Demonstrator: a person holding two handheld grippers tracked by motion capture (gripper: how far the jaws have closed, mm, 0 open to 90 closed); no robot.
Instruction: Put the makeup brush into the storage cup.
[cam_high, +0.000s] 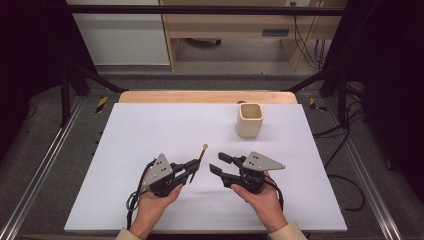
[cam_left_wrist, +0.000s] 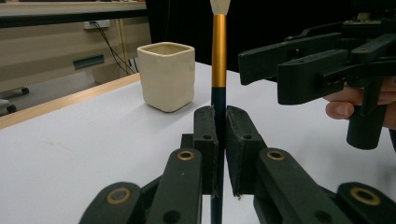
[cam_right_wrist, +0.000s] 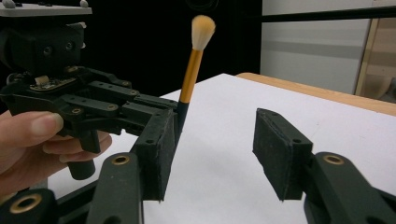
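White surface (cam_high: 150, 130), cup (cam_high: 249, 120) far right: left gripper (cam_high: 192, 167) clamps the brush (cam_left_wrist: 218, 56) upright, right gripper (cam_high: 217, 163) gapes empty nearby; handover looks next, needing careful alignment.

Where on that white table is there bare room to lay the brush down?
The whole left half of the white sheet is bare, from its far edge to the left hand-held gripper. Bare too is the strip between the cup and the grippers. It is crowded near the middle front, where the brush and right hand-held gripper meet.
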